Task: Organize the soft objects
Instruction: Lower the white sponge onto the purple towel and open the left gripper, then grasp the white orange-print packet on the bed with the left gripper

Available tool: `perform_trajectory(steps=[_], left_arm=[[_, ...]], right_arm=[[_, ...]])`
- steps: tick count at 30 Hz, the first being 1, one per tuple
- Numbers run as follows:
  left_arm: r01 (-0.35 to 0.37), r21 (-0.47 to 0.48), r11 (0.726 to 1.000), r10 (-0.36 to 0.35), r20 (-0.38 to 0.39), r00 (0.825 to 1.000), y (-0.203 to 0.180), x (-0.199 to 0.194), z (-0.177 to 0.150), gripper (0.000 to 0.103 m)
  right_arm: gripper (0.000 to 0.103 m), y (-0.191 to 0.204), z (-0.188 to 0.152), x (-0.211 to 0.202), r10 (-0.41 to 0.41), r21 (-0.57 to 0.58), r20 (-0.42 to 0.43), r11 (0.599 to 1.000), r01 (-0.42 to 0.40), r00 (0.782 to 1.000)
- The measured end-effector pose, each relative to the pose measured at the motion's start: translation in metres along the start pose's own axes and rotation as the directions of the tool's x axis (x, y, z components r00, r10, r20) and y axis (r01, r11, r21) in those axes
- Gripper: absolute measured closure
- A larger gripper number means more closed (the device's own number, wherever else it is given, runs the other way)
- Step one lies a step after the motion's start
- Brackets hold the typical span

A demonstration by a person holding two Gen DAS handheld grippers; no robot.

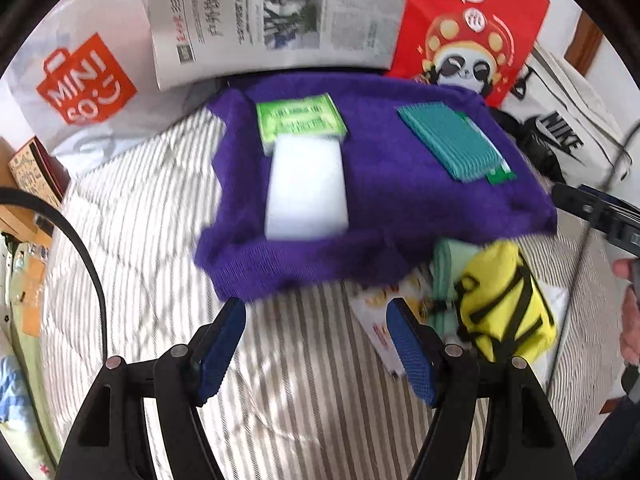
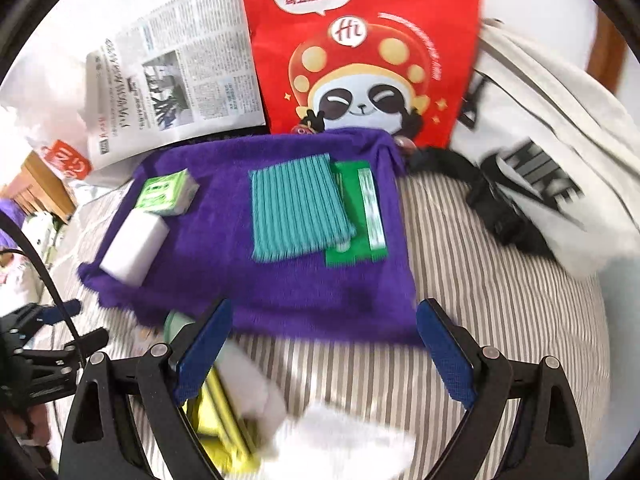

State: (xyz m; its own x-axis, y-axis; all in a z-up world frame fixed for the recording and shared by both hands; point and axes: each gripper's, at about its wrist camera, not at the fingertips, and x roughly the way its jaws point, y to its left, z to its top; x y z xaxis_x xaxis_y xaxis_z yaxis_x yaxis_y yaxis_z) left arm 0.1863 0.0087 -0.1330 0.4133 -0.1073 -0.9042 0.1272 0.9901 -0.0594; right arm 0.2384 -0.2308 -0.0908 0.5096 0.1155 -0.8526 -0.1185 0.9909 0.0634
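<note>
Purple knitted cloth (image 1: 376,216) spread flat on a striped bed cover (image 1: 160,208), near the far edge of the bed. On its left part, a white sponge block (image 1: 306,188) lying lengthwise, far end touching a small green packet (image 1: 300,118). On its right part, a teal ribbed cloth (image 1: 450,142) folded flat, overlapping a green wrapper (image 2: 356,216) that shows along its right side. Just off the purple cloth's near right corner, a yellow pouch with black straps (image 1: 504,300) beside a pale green rolled cloth (image 1: 446,276), both resting partly on a printed leaflet (image 1: 380,320).

Left hand-held gripper (image 1: 316,348) low over the bare stripes in front of the purple cloth, jaws apart, nothing between the blue pads. Right hand-held gripper (image 2: 324,352) likewise over the near edge of the cloth, jaws spread wide and empty (a blurred white soft item (image 2: 344,436) lies below it, kind not clear).

Behind the cloth, a newspaper (image 1: 276,16) and a red paper bag with a panda print (image 1: 468,28) propped upright. To the right, a white Nike bag (image 2: 552,168); to the left, a white Miniso bag (image 1: 84,84).
</note>
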Motion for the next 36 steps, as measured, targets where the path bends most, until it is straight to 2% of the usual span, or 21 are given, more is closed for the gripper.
perform_trajectory(steps=[3,6,9,11,16,19,20,22,24,29,34,36], left_arm=[[-0.012,0.006,1.0,0.012,-0.012,1.0,-0.008,0.009,-0.01,0.032],[-0.088,0.011,0.996,0.088,-0.009,0.996,-0.015,0.02,-0.018,0.032],[-0.085,0.015,0.996,0.085,-0.025,0.996,-0.023,0.031,-0.018,0.032],[-0.071,0.017,0.997,0.071,-0.001,0.997,-0.03,0.034,-0.014,0.032],[-0.086,0.002,0.996,0.086,-0.001,0.996,-0.045,0.04,-0.007,0.031],[-0.101,0.023,0.995,0.101,-0.004,0.995,-0.057,0.044,-0.003,0.031],[-0.109,0.033,0.994,0.109,-0.005,0.994,-0.062,0.045,-0.002,0.03],[-0.141,0.042,0.989,0.141,0.001,0.99,-0.068,0.048,0.001,0.021],[-0.184,0.038,0.982,0.184,0.005,0.983,-0.069,0.049,0.001,0.008],[-0.153,0.035,0.988,0.153,0.001,0.988,-0.056,0.048,-0.002,0.006],[-0.216,0.052,0.975,0.216,0.006,0.976,-0.039,0.037,-0.013,0.006],[-0.215,0.053,0.975,0.216,-0.004,0.976,-0.036,0.033,-0.016,0.008]], right_arm=[[0.011,-0.01,-0.021,-0.019,0.018,0.034,0.009,0.999,-0.019,1.0],[0.011,-0.015,-0.047,-0.033,0.006,0.055,0.02,0.998,-0.007,1.0],[0.011,-0.019,-0.064,-0.044,0.004,0.059,0.027,0.998,-0.006,1.0],[0.011,-0.021,-0.072,-0.049,0.008,0.059,0.028,0.998,-0.01,1.0],[0.011,-0.03,-0.087,-0.055,-0.018,0.065,0.019,0.998,0.016,1.0],[0.011,-0.036,-0.096,-0.058,0.001,0.067,0.019,0.998,-0.002,1.0],[0.011,-0.038,-0.098,-0.057,0.007,0.071,0.014,0.997,-0.008,1.0],[0.011,-0.043,-0.102,-0.055,0.016,0.084,0.004,0.996,-0.016,1.0],[0.011,-0.05,-0.106,-0.051,0.022,0.107,-0.008,0.994,-0.021,1.0],[0.011,-0.059,-0.111,-0.049,0.04,0.142,-0.003,0.989,-0.039,0.999],[0.011,-0.06,-0.115,-0.047,0.054,0.146,-0.005,0.988,-0.053,0.999],[0.011,-0.06,-0.116,-0.046,0.06,0.146,-0.004,0.987,-0.058,0.998]])
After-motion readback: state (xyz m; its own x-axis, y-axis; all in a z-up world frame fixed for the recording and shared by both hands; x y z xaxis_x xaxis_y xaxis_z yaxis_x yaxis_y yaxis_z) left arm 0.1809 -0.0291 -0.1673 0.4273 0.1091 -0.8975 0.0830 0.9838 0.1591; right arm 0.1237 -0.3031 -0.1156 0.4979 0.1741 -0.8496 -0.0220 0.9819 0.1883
